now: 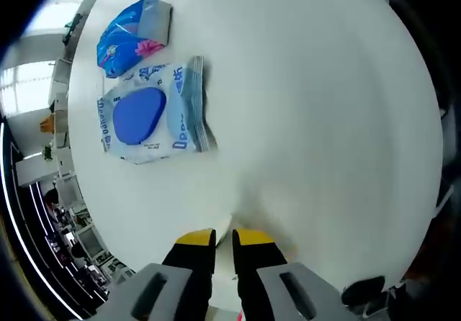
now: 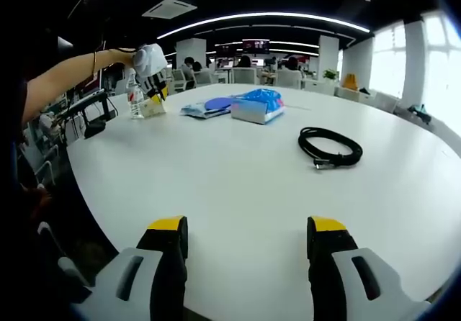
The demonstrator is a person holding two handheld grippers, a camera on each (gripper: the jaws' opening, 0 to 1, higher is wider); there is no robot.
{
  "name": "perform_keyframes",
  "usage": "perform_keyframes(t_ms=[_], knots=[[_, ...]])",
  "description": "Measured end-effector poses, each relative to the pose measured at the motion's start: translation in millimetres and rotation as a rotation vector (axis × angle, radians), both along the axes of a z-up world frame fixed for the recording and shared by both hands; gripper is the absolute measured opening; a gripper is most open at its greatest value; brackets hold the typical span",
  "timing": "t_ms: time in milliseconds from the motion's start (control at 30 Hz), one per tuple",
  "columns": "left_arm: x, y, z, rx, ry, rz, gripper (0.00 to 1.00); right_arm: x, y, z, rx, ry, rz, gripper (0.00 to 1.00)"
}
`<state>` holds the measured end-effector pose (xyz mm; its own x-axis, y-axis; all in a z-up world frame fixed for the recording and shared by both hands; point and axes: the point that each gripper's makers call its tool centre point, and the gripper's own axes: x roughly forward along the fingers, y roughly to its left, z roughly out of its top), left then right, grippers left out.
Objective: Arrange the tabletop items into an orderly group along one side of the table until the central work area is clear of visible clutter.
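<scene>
In the left gripper view, a wet-wipes pack with a blue lid lies flat on the white table, and a blue tissue pack sits just beyond it. My left gripper hovers over bare table short of the wipes, jaws shut on nothing. The right gripper view shows the wipes pack and tissue pack side by side at the far side. A coiled black cable lies to the right of the middle. My right gripper is open above the near edge. The left gripper hangs near the packs, held by a person's arm.
A clear water bottle stands at the table's far left edge behind the left gripper. Office chairs and desks ring the round table. Seated people show in the background.
</scene>
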<state>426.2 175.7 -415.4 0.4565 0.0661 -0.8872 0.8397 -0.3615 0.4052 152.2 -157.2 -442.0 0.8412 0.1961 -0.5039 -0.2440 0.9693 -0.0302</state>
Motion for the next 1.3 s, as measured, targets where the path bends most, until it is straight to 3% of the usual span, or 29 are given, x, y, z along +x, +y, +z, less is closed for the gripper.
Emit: perform_keyframes(t_ms=[400, 633, 967, 1033, 1167, 1300], knots=[[4.4, 0, 4.3, 0.056, -0.017, -0.011, 0.01, 1, 0, -0.9, 0.005, 0.000, -0.001, 0.63], [9.0, -1, 20.1, 0.019, -0.069, -0.001, 0.01, 2, 1, -0.5, 0.007, -0.002, 0.002, 0.63], [19.0, -19, 51.9, -0.214, -0.211, -0.018, 0.01, 2, 4, 0.8, -0.003, -0.002, 0.016, 0.63], [20.0, -18, 57.6, -0.247, -0.256, -0.018, 0.01, 2, 5, 1.3, 0.005, -0.003, 0.019, 0.63], [14.5, -13, 59.0, -0.345, -0.281, 0.005, 0.01, 3, 8, 3.6, 0.002, -0.009, 0.027, 0.63], [11.1, 1, 57.4, -0.384, -0.313, 0.014, 0.01, 4, 12, 4.9, -0.005, -0.009, 0.041, 0.63]])
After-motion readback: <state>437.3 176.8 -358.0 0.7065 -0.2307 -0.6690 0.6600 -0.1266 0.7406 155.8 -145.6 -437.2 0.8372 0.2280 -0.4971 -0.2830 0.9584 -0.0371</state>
